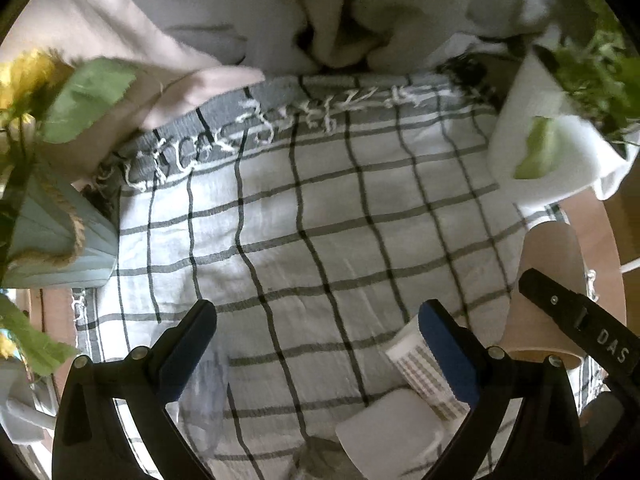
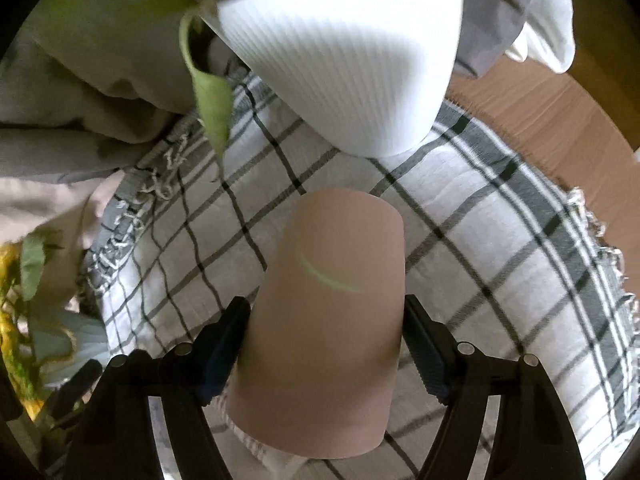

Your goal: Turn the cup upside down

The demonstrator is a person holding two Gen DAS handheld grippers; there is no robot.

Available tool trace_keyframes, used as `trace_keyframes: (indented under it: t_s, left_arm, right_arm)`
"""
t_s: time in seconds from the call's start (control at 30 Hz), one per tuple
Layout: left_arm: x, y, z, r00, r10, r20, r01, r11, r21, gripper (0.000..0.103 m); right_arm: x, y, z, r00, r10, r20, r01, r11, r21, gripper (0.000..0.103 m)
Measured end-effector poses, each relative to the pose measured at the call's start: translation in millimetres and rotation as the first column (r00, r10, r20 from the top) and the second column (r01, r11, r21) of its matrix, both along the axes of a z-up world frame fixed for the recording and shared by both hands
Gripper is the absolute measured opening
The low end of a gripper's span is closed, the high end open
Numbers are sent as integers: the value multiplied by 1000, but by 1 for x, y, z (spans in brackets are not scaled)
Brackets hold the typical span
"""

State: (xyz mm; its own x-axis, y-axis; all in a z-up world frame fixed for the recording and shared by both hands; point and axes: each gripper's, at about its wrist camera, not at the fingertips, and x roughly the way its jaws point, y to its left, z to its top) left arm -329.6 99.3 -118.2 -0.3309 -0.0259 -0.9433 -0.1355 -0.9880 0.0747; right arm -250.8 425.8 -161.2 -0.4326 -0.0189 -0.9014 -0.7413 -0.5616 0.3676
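The right claw (image 2: pixel 324 344) pinches the cup (image 2: pixel 332 320) by its sides, lifted over the checked cloth (image 2: pixel 500 248); the left claw (image 1: pixel 316 344) gapes, holding nothing. The grip looks shallow; mid-turn the cup could slip, or knock the white pot (image 2: pixel 352 60) just beyond.

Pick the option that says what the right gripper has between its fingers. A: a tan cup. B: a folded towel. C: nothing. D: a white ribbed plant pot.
A: in the right wrist view the tan cup sits between the fingers of the right gripper, both pads against its sides, above the checked cloth.
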Motion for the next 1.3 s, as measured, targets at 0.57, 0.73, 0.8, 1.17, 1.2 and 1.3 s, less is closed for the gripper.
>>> trace_keyframes:
  t_s: [0.57,0.73,0.8,1.17,1.2,1.3]
  left_arm:
    - [122,-38,24,985,141,-99,-141,990,9,103]
    - [163,-59,25,964,219,-150,-225,974,-20,103]
    - [177,-65,27,950,253,-182,-263,964,-36,103]
    - [215,-83,60,888,293,-355,-331,942,-49,103]
    - [217,-86,62,884,298,-360,-336,941,-46,103]
    - [221,-92,59,884,305,-354,-347,936,-59,103]
  right_arm:
    - [82,-84,71,974,204,-102,-183,966,185,67]
    - [98,-110,47,957,272,-102,-258,957,130,7]
    - [99,-115,33,953,289,-86,-282,956,80,7]
    - [96,-147,46,908,401,-124,-375,907,191,7]
    - [97,-151,51,901,414,-133,-386,902,194,7]
    - [98,-160,55,892,427,-146,-396,896,202,7]
